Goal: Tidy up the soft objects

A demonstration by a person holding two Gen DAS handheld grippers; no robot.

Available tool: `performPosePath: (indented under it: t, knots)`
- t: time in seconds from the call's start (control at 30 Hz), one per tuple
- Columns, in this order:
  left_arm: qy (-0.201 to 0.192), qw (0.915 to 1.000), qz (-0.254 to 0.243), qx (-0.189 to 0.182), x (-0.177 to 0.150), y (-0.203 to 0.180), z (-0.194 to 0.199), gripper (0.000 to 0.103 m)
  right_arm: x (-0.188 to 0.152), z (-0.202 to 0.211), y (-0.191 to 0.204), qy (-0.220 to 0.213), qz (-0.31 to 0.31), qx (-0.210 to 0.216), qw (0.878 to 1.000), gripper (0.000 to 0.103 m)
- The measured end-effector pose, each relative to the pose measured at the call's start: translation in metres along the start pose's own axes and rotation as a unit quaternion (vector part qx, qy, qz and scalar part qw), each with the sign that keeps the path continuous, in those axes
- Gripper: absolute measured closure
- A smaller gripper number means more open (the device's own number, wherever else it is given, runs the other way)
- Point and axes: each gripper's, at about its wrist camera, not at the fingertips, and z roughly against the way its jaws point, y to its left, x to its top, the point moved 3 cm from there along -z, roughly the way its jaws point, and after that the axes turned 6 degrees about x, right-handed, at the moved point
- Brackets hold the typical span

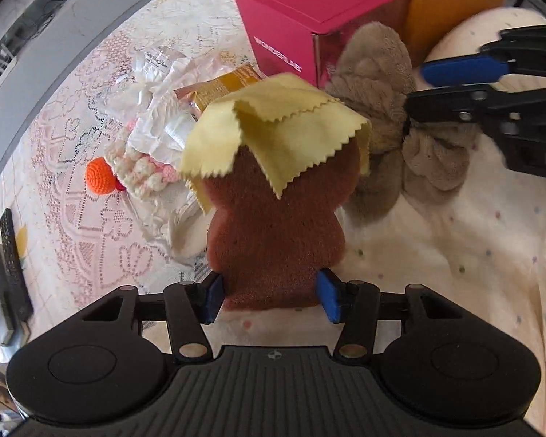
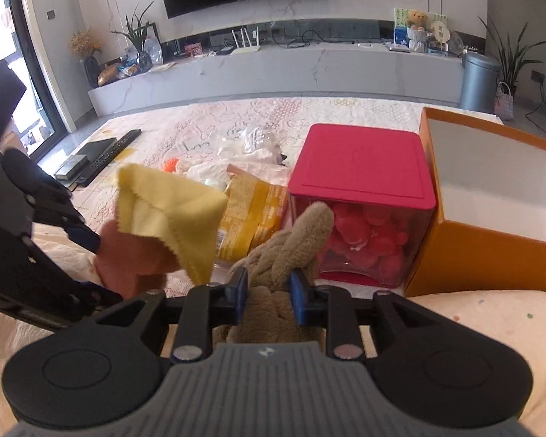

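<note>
My left gripper (image 1: 272, 296) is shut on the lower sides of a brown bear-shaped sponge (image 1: 273, 233). A yellow zigzag-edged cloth (image 1: 287, 123) lies draped over the sponge's top. In the right wrist view the sponge (image 2: 127, 255) and the cloth (image 2: 163, 211) hang at the left. A beige plush toy (image 2: 273, 302) fills the gap between the blue pads of my right gripper (image 2: 269, 295), and its limb sticks up in front of the pink box. In the left wrist view the right gripper (image 1: 415, 91) comes in from the right onto the plush (image 1: 375, 83).
A pink lidded box (image 2: 364, 167) with red shapes inside stands beside an open orange box (image 2: 491, 233). A yellow snack packet (image 2: 251, 218), white wrappers (image 1: 163, 116) and crocheted pieces with an orange ball (image 1: 99, 175) lie on the lace cloth. Remotes (image 2: 107, 154) lie far left. A dotted cream cushion (image 1: 455, 255) lies below.
</note>
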Motion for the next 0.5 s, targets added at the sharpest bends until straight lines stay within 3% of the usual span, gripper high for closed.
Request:
performPosePath:
  t: [0.07, 0.17, 0.33, 0.5]
  knots:
    - [-0.014, 0.9994, 0.031, 0.000, -0.002, 0.001, -0.009, 0.041, 0.003, 0.008, -0.004, -0.017, 0.004, -0.016, 1.000, 0.057]
    - [-0.033, 0.9960, 0.082, -0.002, -0.006, 0.005, -0.016, 0.040, 0.008, 0.019, -0.006, -0.036, 0.019, -0.024, 0.999, 0.056]
    - [-0.069, 0.9825, 0.173, -0.011, -0.020, 0.010, -0.017, 0.042, 0.017, 0.016, 0.006, -0.051, 0.028, 0.021, 0.998, 0.056]
    - [-0.087, 0.9794, 0.182, -0.007, -0.031, 0.007, -0.009, 0.044, 0.036, -0.013, 0.036, -0.047, 0.076, 0.067, 0.994, 0.056]
